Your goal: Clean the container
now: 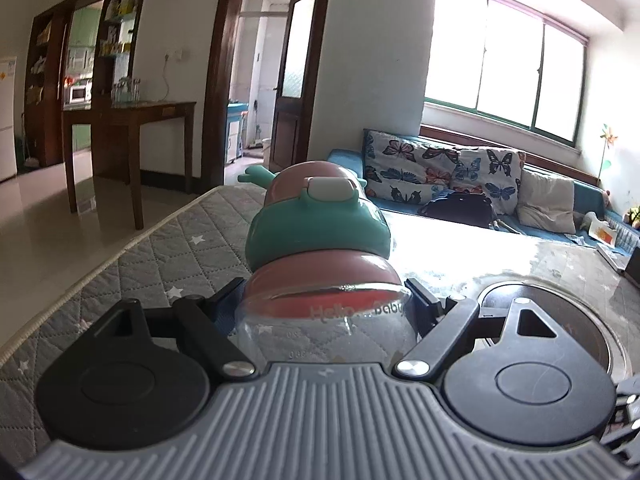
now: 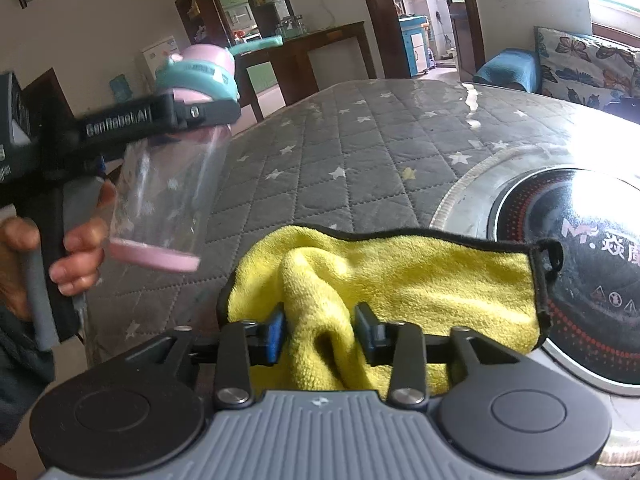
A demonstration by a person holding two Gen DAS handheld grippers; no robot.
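Observation:
A clear baby bottle (image 1: 320,320) with a pink and teal lid (image 1: 320,216) sits between the fingers of my left gripper (image 1: 324,292), which is shut on its neck just under the lid. In the right wrist view the same bottle (image 2: 172,184) hangs upright above the table's left edge in my left gripper (image 2: 200,114), with a person's hand (image 2: 76,252) on the handle. A yellow cloth (image 2: 400,276) with a dark hem lies on the table. My right gripper (image 2: 320,328) stands open over it, a raised fold of cloth between the fingers.
A grey quilted cover with white stars (image 2: 340,152) lies over the table. A round black induction hob (image 2: 580,260) is set in at the right. Beyond are a sofa with butterfly cushions (image 1: 440,168) and a wooden side table (image 1: 132,120).

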